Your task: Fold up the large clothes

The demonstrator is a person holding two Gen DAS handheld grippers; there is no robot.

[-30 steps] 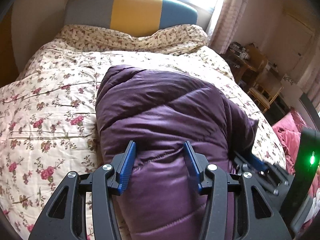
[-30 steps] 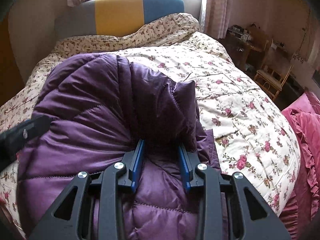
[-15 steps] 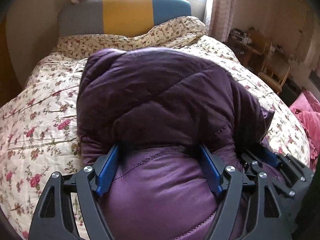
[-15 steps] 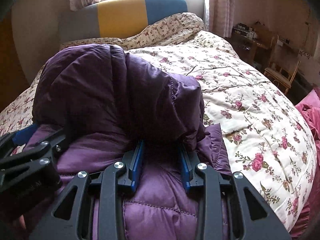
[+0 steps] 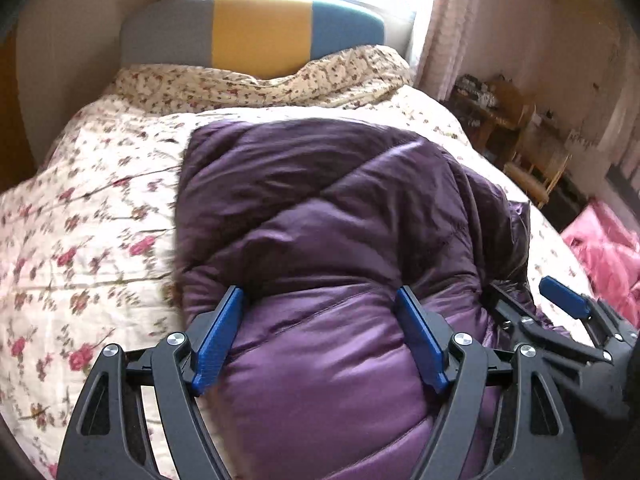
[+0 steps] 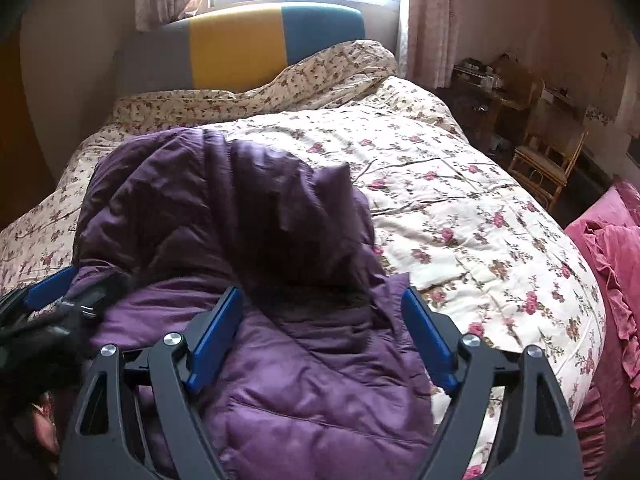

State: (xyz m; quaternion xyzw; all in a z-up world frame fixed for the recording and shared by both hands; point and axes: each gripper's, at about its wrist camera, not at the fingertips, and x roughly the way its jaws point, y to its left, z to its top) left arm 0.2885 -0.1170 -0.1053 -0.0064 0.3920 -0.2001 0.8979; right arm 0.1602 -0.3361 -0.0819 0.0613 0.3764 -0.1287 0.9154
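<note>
The purple down jacket (image 5: pixel 328 240) lies doubled over on the floral quilt (image 6: pixel 460 208), both the left gripper (image 5: pixel 320 336) and the right gripper (image 6: pixel 320 332) released, tidying left.

- No text, label, brand, number or sign is showing legibly in either wrist view; nothing readable is appearing on any surface.

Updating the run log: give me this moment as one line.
stage: fold laid | purple down jacket folded on floral quilt | left gripper open | right gripper open
</note>
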